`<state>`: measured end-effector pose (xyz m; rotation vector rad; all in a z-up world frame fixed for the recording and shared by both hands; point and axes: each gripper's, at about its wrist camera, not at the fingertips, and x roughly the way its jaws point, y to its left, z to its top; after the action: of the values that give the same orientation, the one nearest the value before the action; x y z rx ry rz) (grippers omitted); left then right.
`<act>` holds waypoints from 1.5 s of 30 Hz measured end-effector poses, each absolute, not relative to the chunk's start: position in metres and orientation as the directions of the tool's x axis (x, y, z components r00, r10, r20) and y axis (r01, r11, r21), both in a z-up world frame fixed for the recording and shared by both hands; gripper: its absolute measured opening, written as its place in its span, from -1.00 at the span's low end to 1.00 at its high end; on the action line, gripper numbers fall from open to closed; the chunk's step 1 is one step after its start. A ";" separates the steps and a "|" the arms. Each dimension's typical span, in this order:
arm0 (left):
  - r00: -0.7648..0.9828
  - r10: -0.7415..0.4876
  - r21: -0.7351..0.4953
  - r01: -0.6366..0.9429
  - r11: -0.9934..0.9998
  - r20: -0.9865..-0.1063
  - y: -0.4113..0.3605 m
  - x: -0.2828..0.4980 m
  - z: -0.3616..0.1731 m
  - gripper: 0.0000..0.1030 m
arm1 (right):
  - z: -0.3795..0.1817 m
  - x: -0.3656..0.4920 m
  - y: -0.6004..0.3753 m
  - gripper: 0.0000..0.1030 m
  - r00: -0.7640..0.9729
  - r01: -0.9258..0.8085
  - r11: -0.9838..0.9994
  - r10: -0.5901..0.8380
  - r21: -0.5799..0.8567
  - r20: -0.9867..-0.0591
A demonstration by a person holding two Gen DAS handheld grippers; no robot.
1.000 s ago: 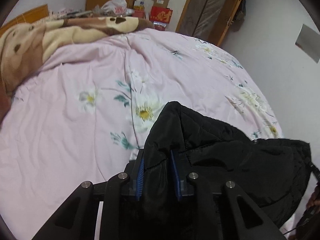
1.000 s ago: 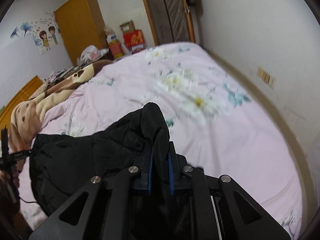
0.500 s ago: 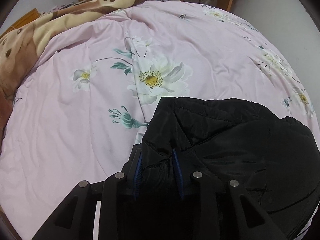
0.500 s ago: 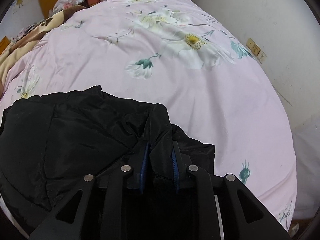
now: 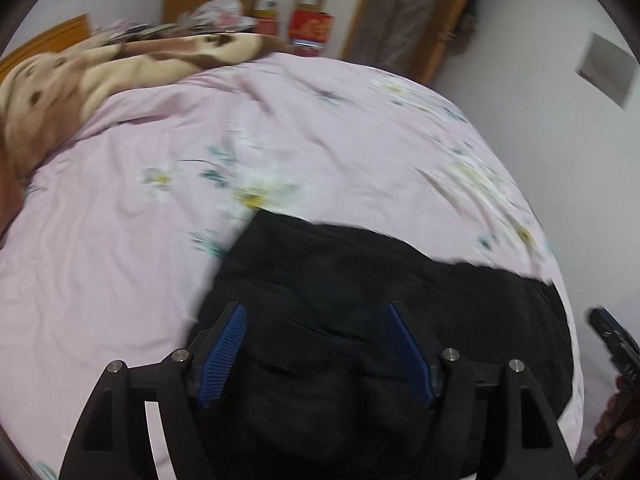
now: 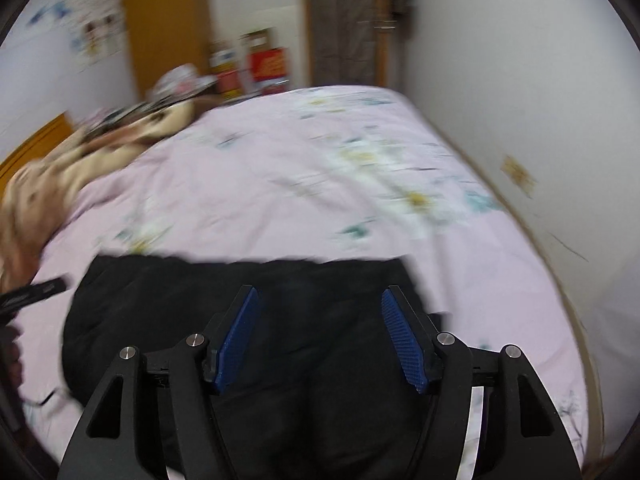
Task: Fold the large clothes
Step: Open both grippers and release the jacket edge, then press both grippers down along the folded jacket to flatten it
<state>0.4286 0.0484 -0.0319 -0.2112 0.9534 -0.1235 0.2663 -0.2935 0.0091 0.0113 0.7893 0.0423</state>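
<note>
A black padded jacket [image 5: 360, 280] lies folded flat on the near part of a pink flowered bed cover [image 5: 280, 128]; it also shows in the right wrist view [image 6: 240, 292]. My left gripper [image 5: 316, 320] is open and empty, its blue pads [image 5: 222, 356] spread above the jacket's near left part. My right gripper [image 6: 320, 304] is open and empty above the jacket's near right part. The right gripper's tip shows at the right edge of the left wrist view [image 5: 612, 340]. Both views are blurred by motion.
A brown and cream blanket [image 5: 100, 72] is heaped at the bed's far left. A wooden wardrobe [image 6: 168, 28], boxes [image 6: 268, 64] and a door [image 6: 344, 20] stand beyond the bed. A white wall [image 6: 540, 120] runs along the bed's right side.
Both grippers have opened and let go of the jacket, which now lies flat on the bed. Both have tilted up and pulled back.
</note>
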 end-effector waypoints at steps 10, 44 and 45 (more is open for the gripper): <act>0.515 -0.141 -0.112 0.086 0.990 -0.845 -0.012 0.417 -0.099 0.48 | -0.072 0.280 -0.259 0.26 0.589 -0.074 0.995 0.097 0.066 -0.803; 0.500 0.008 0.056 0.080 0.995 -0.866 0.007 0.486 -0.125 0.62 | -0.103 0.355 -0.257 0.31 0.490 -0.067 0.998 0.035 0.002 -0.871; 0.501 0.021 0.074 0.086 0.994 -0.865 0.004 0.486 -0.131 0.63 | -0.108 0.358 -0.257 0.32 0.478 -0.074 0.997 0.032 -0.004 -0.878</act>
<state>0.4863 0.0043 -0.1310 0.1122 1.0454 -0.0396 0.3585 -0.2569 -0.1077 -0.0434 1.0706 0.0647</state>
